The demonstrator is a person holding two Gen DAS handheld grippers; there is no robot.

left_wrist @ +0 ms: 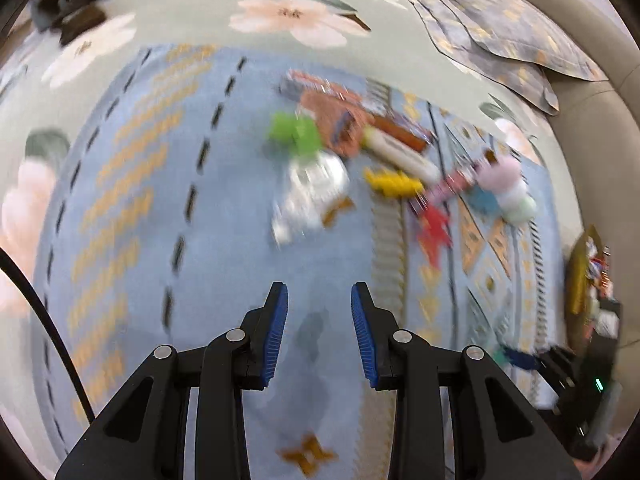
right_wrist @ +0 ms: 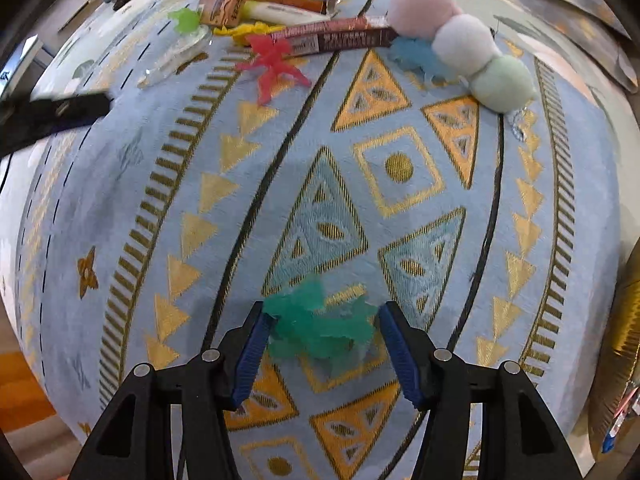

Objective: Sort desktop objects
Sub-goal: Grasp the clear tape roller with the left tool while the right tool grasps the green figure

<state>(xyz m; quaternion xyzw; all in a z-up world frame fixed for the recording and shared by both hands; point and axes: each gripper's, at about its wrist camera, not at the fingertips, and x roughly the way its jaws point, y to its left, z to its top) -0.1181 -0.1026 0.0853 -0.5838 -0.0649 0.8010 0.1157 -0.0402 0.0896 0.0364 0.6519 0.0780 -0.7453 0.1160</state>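
Observation:
In the right wrist view a teal jelly toy point(right_wrist: 320, 330) lies between the blue pads of my right gripper point(right_wrist: 322, 334), whose jaws stand wide open around it, above the patterned blue mat point(right_wrist: 400, 168). Far off lie a red jelly toy point(right_wrist: 272, 64), a pink-white-green pompom string point(right_wrist: 464, 40), a brown snack bar point(right_wrist: 336, 38), a yellow toy point(right_wrist: 244, 32) and a green toy point(right_wrist: 185, 20). My left gripper point(left_wrist: 319, 312) is open and empty over bare mat point(left_wrist: 224, 200); the blurred pile shows a green toy point(left_wrist: 296, 134), a clear packet point(left_wrist: 312, 196), a yellow toy point(left_wrist: 394, 184) and a red toy point(left_wrist: 434, 230).
The mat lies on a floral bedspread point(left_wrist: 288, 20). A patterned pillow point(left_wrist: 512, 32) lies at the back right. A gold foil bag point(left_wrist: 582, 276) and a dark device point(left_wrist: 588, 384) stand at the right edge. The left gripper shows as a dark bar point(right_wrist: 52, 114) in the right wrist view.

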